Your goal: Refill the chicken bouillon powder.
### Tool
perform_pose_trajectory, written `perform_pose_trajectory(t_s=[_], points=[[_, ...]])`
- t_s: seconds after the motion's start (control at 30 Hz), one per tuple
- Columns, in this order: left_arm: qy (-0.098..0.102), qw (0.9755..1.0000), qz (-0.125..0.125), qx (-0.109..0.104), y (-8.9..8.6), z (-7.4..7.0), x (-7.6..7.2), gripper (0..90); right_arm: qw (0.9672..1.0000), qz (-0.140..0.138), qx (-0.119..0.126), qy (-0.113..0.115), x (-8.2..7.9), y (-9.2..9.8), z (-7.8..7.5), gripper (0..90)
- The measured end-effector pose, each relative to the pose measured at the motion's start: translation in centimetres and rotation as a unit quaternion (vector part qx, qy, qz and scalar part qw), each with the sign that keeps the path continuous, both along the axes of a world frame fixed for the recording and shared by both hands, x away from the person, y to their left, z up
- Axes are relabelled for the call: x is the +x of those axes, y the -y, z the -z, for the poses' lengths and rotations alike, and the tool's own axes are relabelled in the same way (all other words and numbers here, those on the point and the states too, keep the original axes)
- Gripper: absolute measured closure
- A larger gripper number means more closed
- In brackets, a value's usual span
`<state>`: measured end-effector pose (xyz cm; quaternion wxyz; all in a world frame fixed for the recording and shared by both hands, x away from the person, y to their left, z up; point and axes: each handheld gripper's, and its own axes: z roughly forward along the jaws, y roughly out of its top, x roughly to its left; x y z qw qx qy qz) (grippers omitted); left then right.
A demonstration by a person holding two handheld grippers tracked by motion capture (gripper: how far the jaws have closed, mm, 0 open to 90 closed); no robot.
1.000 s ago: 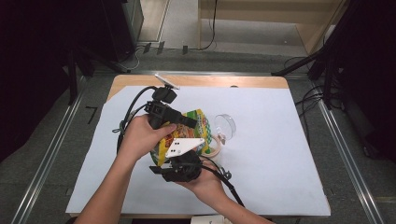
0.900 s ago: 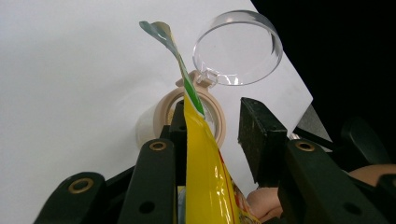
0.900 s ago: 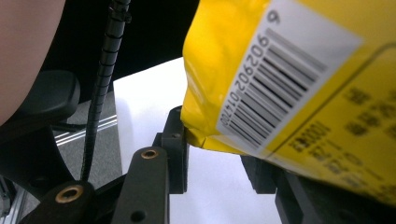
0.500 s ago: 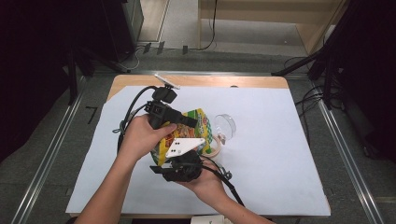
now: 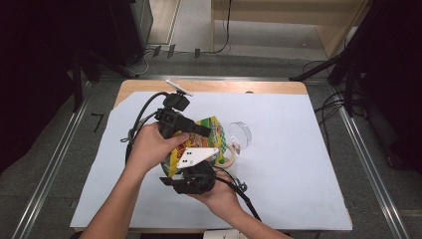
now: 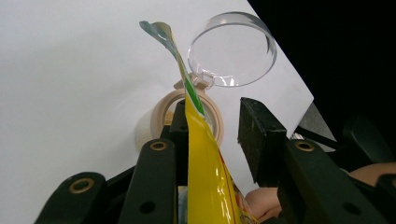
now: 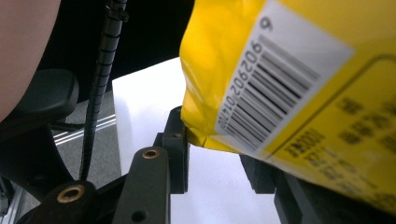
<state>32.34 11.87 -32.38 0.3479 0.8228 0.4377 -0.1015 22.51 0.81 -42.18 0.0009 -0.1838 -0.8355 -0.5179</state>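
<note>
A yellow snack bag [image 5: 217, 133] hangs tilted over a small tan-rimmed jar [image 5: 230, 159], whose clear lid [image 5: 239, 132] stands open behind it. My left gripper [image 5: 199, 132] reaches across the bag's upper end. In the left gripper view the bag [image 6: 205, 158] lies against one jaw of the left gripper [image 6: 217, 126], and a gap shows to the other jaw, above the jar [image 6: 215, 116] and lid [image 6: 233, 49]. My right gripper [image 5: 189, 167] has the bag's lower end. In its own view the right gripper [image 7: 219, 158] grips the barcode corner of the bag [image 7: 303, 93].
White paper [image 5: 298, 174] covers the wooden table [image 5: 214, 86]; its right half lies bare. Cables trail from both grippers, one cable [image 7: 100, 79] close beside the right gripper. Metal floor rails [image 5: 370, 164] run along both sides of the table.
</note>
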Motion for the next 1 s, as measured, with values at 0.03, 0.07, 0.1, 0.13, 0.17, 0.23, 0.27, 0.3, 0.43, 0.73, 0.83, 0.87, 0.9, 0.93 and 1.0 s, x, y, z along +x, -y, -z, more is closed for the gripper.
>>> perform_pose_trajectory(t_s=[0.03,0.07,0.1,0.13,0.17,0.23,0.27,0.3,0.43,0.73,0.83,0.87,0.9,0.93,1.0], points=[[0.001,1.0,-0.001,0.0,-0.01,-0.01,-0.02,68.5,1.0,0.0,0.0,0.001,0.01,0.0,0.01,67.2],[0.001,1.0,-0.001,0.0,-0.01,-0.02,-0.03,68.5,1.0,0.0,0.0,0.001,0.02,-0.02,0.03,67.2],[0.002,1.0,0.0,0.001,-0.01,-0.04,-0.08,68.6,1.0,-0.001,0.0,0.002,0.04,-0.02,0.04,67.2],[0.003,1.0,0.0,0.003,-0.01,-0.06,-0.1,68.9,1.0,-0.001,0.0,0.003,0.05,-0.02,0.06,67.2],[0.003,1.0,-0.001,0.003,0.01,-0.09,-0.14,69.2,1.0,-0.001,0.0,0.003,0.05,-0.03,0.07,67.2],[0.004,1.0,-0.003,0.002,0.04,-0.14,-0.22,69.6,1.0,-0.002,0.0,0.004,0.1,-0.01,0.12,67.2],[0.004,1.0,-0.003,0.002,0.05,-0.16,-0.24,69.8,1.0,-0.002,0.0,0.005,0.14,0.0,0.16,67.2],[0.004,1.0,-0.002,0.004,0.05,-0.18,-0.25,70.1,1.0,-0.002,0.001,0.004,0.17,0.02,0.2,67.2],[0.001,1.0,-0.003,0.005,0.14,-0.28,-0.37,71.4,1.0,-0.002,-0.002,0.006,0.3,0.07,0.36,67.2],[0.003,1.0,-0.002,0.006,0.23,-0.26,-0.39,71.4,1.0,0.001,-0.005,-0.002,0.45,0.11,0.48,67.2],[0.0,1.0,-0.004,0.007,0.25,-0.27,-0.42,72.8,1.0,0.002,-0.007,-0.001,0.5,0.11,0.55,67.2],[-0.001,1.0,-0.004,0.008,0.25,-0.25,-0.41,73.3,1.0,0.001,-0.006,-0.003,0.5,0.12,0.56,67.2],[-0.001,0.9999,-0.002,0.01,0.24,-0.24,-0.39,73.5,1.0,0.001,-0.006,-0.003,0.49,0.12,0.55,67.1],[-0.002,0.9999,-0.001,0.01,0.22,-0.21,-0.35,73.5,1.0,0.0,-0.004,-0.004,0.45,0.13,0.51,67.1],[-0.002,1.0,-0.002,0.009,0.15,-0.17,-0.27,73.5,1.0,-0.001,-0.001,0.001,0.42,0.14,0.4,67.0]])
